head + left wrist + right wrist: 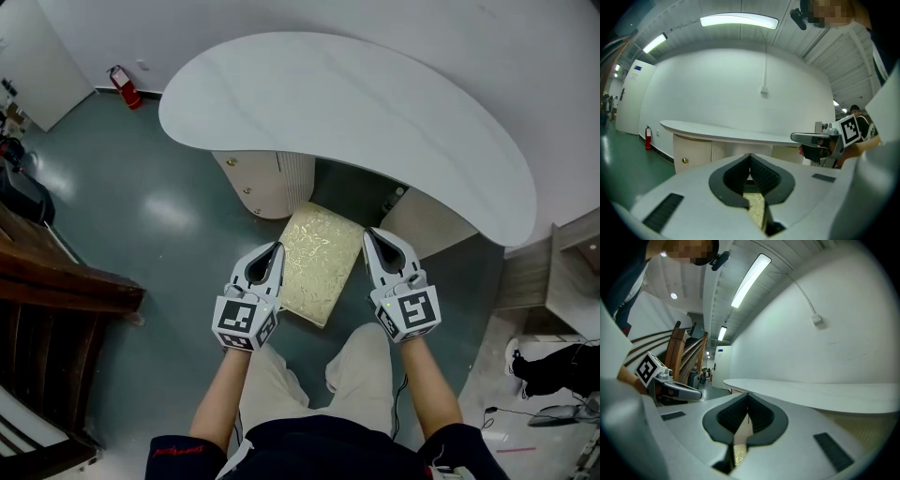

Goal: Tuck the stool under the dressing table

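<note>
- The stool (321, 261), with its gold patterned seat, stands on the green floor (159, 216). Its far end sits just under the front edge of the white dressing table (356, 122), while its near end is out in the open.
- Your left gripper (277, 247) lies along the stool's left side, tips pointing towards the table. In its own view the jaws come together at the tips with nothing between them, and a sliver of the gold seat shows below the slit.
- Your right gripper (367, 234) lies along the stool's right side, level with the other one. Its jaws are likewise closed tip to tip and empty.
- Both grippers look pressed against the stool's sides, though from above you cannot be sure they actually touch it.
- A cream cabinet (265, 183) with a round knob stands under the table top, just beyond the stool's far left corner.
- A red fire extinguisher (123, 87) stands by the wall, well to the left of the stool and beyond the table.
</note>
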`<state>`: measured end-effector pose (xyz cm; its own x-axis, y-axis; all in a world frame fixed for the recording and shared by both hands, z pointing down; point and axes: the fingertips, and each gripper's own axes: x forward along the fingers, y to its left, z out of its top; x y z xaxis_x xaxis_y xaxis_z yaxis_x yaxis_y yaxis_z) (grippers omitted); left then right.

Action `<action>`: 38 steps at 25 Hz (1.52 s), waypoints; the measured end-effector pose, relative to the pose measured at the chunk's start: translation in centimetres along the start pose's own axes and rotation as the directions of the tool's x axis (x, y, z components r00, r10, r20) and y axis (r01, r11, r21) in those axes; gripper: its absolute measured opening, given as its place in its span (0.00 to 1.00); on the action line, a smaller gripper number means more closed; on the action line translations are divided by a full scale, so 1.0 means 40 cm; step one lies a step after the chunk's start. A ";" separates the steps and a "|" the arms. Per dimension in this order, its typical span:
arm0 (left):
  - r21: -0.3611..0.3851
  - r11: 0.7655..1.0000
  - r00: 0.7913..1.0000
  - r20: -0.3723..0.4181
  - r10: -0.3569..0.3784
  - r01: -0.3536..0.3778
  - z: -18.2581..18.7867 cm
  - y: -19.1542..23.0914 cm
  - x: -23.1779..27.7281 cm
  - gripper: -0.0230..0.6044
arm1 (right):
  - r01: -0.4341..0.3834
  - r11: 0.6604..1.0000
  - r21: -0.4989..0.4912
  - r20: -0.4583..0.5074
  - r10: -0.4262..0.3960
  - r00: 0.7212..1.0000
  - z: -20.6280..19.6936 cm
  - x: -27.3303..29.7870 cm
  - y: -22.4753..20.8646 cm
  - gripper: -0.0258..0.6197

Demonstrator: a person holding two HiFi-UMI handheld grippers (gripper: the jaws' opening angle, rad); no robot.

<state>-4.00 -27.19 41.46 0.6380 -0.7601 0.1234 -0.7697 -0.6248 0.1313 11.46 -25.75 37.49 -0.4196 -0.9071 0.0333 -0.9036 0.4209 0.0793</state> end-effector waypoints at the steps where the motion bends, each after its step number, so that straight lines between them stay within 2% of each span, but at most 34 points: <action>1: 0.000 1.000 1.000 0.001 0.007 -0.007 -0.013 0.007 0.005 0.06 | 0.000 1.000 0.000 0.003 0.000 1.000 -0.014 0.006 -0.005 0.06; 9: -0.005 0.999 0.999 0.034 0.037 -0.037 -0.108 0.049 0.049 0.06 | -0.012 0.999 -0.035 0.004 0.013 1.000 -0.141 0.051 -0.025 0.06; 15: 0.004 1.000 1.000 0.030 0.009 -0.009 -0.217 0.052 0.101 0.06 | -0.012 0.999 -0.038 0.018 0.012 1.000 -0.244 0.066 -0.046 0.06; 20: 0.049 0.996 0.997 0.041 -0.070 0.068 -0.293 0.022 0.110 0.06 | -0.018 0.999 -0.041 0.029 0.020 0.999 -0.328 0.066 -0.043 0.06; 22: 0.046 0.995 0.995 0.058 -0.086 0.083 -0.313 0.015 0.113 0.06 | -0.013 0.999 -0.035 0.041 0.015 0.999 -0.358 0.063 -0.047 0.06; 28: 0.014 0.997 0.995 0.068 -0.072 0.071 -0.396 0.035 0.119 0.06 | -0.009 1.000 -0.018 0.044 0.009 0.999 -0.454 0.055 -0.049 0.06; 38: 0.046 0.996 0.991 0.100 -0.085 0.081 -0.468 0.057 0.132 0.06 | -0.003 0.999 -0.044 0.061 0.006 0.998 -0.540 0.039 -0.053 0.06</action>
<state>-1.98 -29.28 60.82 0.6958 -0.7181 0.0130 -0.7158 -0.6917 0.0959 14.59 -28.11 58.91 -0.4292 -0.9028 -0.0266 -0.8976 0.4231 0.1234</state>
